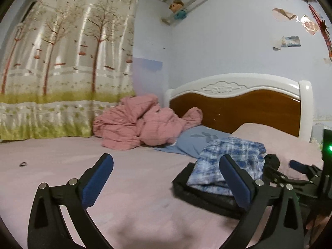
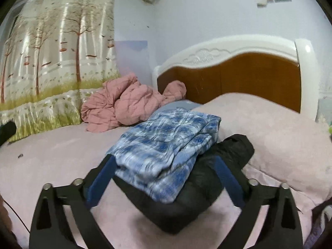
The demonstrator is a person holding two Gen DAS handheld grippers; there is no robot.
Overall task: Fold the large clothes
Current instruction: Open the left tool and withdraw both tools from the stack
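Garments found stacked on the bed (image 2: 51, 166): blue-and-white plaid garment (image 2: 166, 151) folded on top, black garment (image 2: 186, 207) folded beneath and touching it, with the plaid edge overhanging slightly on the left of the right wrist view. Lay just beside the pink pillow (image 2: 269, 128), well apart from the crumpled pink quilt (image 1: 134, 124) near the curtain.

Left tool (image 1: 166, 158) seen spread wide and empty, over bare sheet to the left of the stack. Right tool (image 2: 164, 159) likewise spread wide, straddling the near end of the stack. Pads not seen pressing on either garment, so judged to be gripping nothing.

Judged the plaid garment soft, light and limp, probably brushed cotton. Likely to sag and to unfold if lifted by a single layer, yet unlikely to slip from the pads. Judged the black garment bulkier and puffier, with a smoother, perhaps slippery shell; springy, and prone to opening again after pressing. Neither fragile.

Best taken, by this reading, at the folded edges, pinching through all layers at once, one tool at each near corner, lifting both sides together to keep the fold. Thought wiser to slide a lower finger between garment and sheet than to pluck from above. Risked dragging the top piece off the lower one with any sideways pull.
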